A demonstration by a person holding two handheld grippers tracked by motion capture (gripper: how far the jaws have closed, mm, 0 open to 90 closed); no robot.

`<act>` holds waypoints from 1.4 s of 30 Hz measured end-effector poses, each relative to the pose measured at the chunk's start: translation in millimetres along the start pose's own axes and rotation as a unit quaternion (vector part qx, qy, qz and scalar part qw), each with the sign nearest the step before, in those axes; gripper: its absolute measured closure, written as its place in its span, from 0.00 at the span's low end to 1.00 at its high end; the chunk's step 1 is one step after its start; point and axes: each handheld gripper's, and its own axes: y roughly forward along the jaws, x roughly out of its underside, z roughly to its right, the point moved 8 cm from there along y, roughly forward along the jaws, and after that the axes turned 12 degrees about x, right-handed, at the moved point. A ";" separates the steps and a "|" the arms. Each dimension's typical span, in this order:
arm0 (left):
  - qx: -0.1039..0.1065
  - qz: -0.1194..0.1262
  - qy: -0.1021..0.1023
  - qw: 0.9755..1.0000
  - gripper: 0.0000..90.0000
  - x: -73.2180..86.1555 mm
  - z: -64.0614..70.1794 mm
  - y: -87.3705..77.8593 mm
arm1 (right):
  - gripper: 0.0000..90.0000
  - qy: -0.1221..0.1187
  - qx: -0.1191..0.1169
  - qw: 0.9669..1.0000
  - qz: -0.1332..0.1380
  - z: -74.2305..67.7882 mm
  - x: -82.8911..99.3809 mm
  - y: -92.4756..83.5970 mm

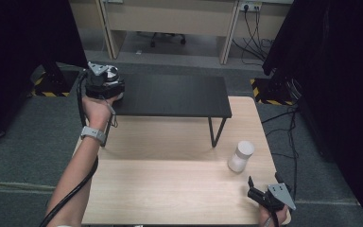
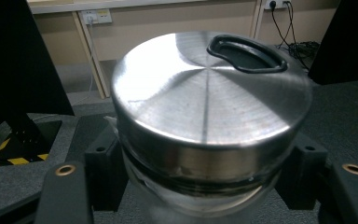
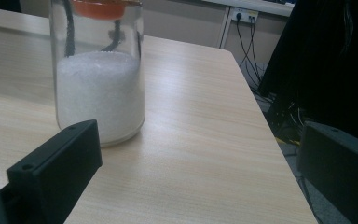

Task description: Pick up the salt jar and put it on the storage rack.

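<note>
High view: at the far left corner of the black shelf (image 1: 170, 94), which stands on the far part of the wooden table (image 1: 170, 189), the left gripper (image 1: 105, 82) holds a steel-lidded jar (image 1: 112, 72). The jar is just at the left end of the shelf; I cannot tell if it rests on it or is held above it. In the left gripper view the jaws are closed against both sides of the jar (image 2: 205, 130), below its brushed metal lid (image 2: 205, 88), which carries a black oval handle (image 2: 244, 53) near the far edge. The glass body shows under the lid, between the black jaws.

Further to the right, a glass jar of white granules (image 1: 241, 156) stands upright on the table near its right edge, in front of the shelf's right leg. At the near right corner of the table the right gripper (image 1: 264, 187) is near this jar but apart from it. In the right gripper view its jaws stand wide open with nothing between them, and the jar (image 3: 98, 88) is ahead, beside the left jaw.
</note>
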 end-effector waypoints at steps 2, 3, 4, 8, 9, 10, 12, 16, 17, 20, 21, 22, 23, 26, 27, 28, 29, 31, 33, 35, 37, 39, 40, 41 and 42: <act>0.002 -0.005 0.000 1.000 0.34 0.7 0.0 1.8 | 0.00 0.000 0.000 1.000 0.001 0.1 0.1 -0.2; 0.004 -0.005 0.001 1.000 0.34 1.8 -0.2 3.0 | 0.00 0.000 0.000 1.000 0.001 0.1 0.2 -0.2; 0.004 -0.005 0.001 1.000 0.34 1.8 -0.2 3.0 | 0.00 0.000 0.000 1.000 0.001 0.1 0.2 -0.2; 0.003 -0.002 0.006 1.000 0.34 2.9 0.4 4.0 | 0.00 -0.001 0.003 1.000 0.003 -0.6 0.4 -0.8; 0.003 0.000 0.004 1.000 0.34 3.5 0.1 4.1 | 0.00 -0.001 0.004 1.000 0.003 -0.6 0.5 -0.9; 0.004 0.001 0.003 1.000 0.34 4.0 -0.7 4.2 | 0.00 0.000 0.004 1.000 0.004 -0.6 0.5 -1.0; 0.006 0.003 -0.002 1.000 0.34 4.9 -2.4 4.1 | 0.00 0.000 0.005 1.000 0.004 -0.6 0.5 -1.0; 0.011 0.005 -0.006 1.000 0.34 5.7 -5.2 4.3 | 0.00 -0.001 0.005 1.000 0.003 -0.9 0.4 -1.0; 0.011 0.006 -0.006 1.000 0.34 5.8 -5.5 4.4 | 0.00 -0.002 0.005 1.000 0.003 -0.9 0.5 -1.0; 0.010 0.009 0.000 1.000 0.33 7.4 -5.2 4.8 | 0.00 -0.003 0.005 1.000 0.003 -1.3 0.3 -1.1; 0.011 0.010 0.001 1.000 0.33 7.8 -5.6 4.7 | 0.00 -0.004 0.005 1.000 0.003 -1.2 0.3 -1.0; 0.012 0.010 0.001 1.000 0.33 8.0 -5.9 4.6 | 0.00 -0.003 0.005 1.000 0.002 -1.5 0.2 -0.9; 0.012 0.009 0.002 1.000 0.33 8.0 -6.0 4.4 | 0.00 -0.004 0.006 1.000 0.002 -1.5 0.2 -0.9; 0.008 0.009 0.010 1.000 0.32 8.1 -4.0 2.8 | 0.00 -0.002 0.007 1.000 0.003 -1.7 0.3 -1.1; 0.009 0.014 0.012 1.000 0.31 8.8 -3.5 1.5 | 0.00 -0.003 0.007 1.000 0.002 -1.6 0.2 -1.0; 0.010 0.017 0.012 1.000 0.31 9.0 -3.3 0.5 | 0.00 -0.003 0.005 1.000 0.002 -1.5 0.1 -0.9; 0.010 0.016 0.011 1.000 0.28 8.7 -3.1 0.1 | 0.00 -0.005 0.004 1.000 0.002 -1.4 0.2 -0.7; 0.010 0.009 0.009 1.000 0.24 7.6 -3.5 0.3 | 0.00 -0.006 0.003 1.000 0.002 -1.5 0.1 -0.5; 0.014 0.006 0.004 1.000 0.19 7.5 -4.9 0.1 | 0.00 -0.006 0.003 1.000 0.002 -1.3 0.1 -0.5; 0.017 0.011 -0.007 1.000 0.12 8.7 -6.4 -1.6 | 0.00 -0.005 0.003 1.000 0.002 -1.3 0.0 -0.5; 0.020 0.022 -0.015 0.999 0.06 10.9 -7.8 -4.2 | 0.00 -0.006 0.002 1.000 0.002 -1.2 0.1 -0.5; 0.022 0.024 -0.018 0.999 0.02 12.0 -8.7 -6.3 | 0.00 -0.005 0.001 1.000 0.002 -1.0 0.1 -0.5; 0.021 0.023 -0.018 0.999 0.00 12.5 -8.8 -7.4 | 0.00 -0.005 0.000 1.000 0.002 -0.9 0.1 -0.4; 0.021 0.023 -0.020 0.999 0.00 13.1 -9.2 -8.5 | 0.00 -0.005 0.000 1.000 0.002 -0.8 0.1 -0.4; 0.025 0.024 -0.022 0.999 0.00 14.2 -10.0 -9.8 | 0.00 -0.004 0.000 1.000 0.001 -0.9 0.0 -0.5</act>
